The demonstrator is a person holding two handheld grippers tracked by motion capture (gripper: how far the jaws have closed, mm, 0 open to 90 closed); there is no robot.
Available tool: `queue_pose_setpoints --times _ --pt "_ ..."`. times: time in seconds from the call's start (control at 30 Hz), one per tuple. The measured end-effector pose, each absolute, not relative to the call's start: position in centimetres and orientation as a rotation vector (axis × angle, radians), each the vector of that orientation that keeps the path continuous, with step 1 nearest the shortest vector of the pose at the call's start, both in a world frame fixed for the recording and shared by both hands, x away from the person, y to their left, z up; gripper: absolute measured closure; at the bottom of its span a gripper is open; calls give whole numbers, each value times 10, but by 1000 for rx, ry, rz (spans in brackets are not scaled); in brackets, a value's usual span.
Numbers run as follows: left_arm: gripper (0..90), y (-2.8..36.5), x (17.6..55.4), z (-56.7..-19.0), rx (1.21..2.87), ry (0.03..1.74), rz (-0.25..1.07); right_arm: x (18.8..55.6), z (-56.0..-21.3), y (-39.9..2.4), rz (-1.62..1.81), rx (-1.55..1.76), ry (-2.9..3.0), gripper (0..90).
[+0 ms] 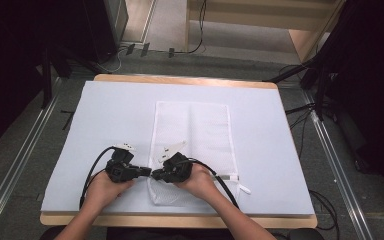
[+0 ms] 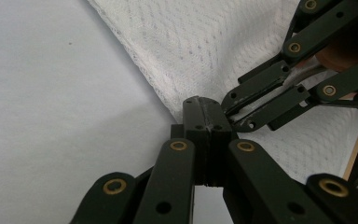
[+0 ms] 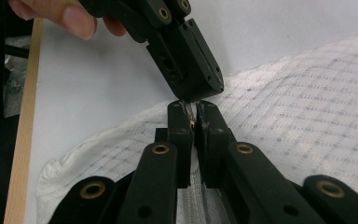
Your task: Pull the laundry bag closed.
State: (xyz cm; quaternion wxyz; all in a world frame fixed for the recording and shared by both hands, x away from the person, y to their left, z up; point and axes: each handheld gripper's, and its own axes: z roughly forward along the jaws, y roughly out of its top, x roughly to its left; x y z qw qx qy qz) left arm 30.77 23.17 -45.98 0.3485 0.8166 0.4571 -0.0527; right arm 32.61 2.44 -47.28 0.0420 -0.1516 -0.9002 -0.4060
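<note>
A white sheet (image 1: 120,120) covers the table (image 1: 180,79), and a mesh bag (image 1: 200,130) lies flat on it, near the middle. Both forearms come in low from the near edge, hands angled inward so the grippers meet tip to tip at the bag's near left edge. The left gripper (image 2: 204,116) is clenched at that edge; whether it pinches mesh I cannot tell. The right gripper (image 3: 192,114) is clamped on the bag's zipper end.

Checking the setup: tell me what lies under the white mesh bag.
The mesh bag lies flat on a pale sheet covering the wooden table. Anything directly beneath it is hidden.
</note>
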Motion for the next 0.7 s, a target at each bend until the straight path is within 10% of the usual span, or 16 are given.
queue_pose_setpoints --times 0.7 --pt "900 231 308 -460 2109 1185 -148 331 -478 17 -1275 -427 -2724 844"
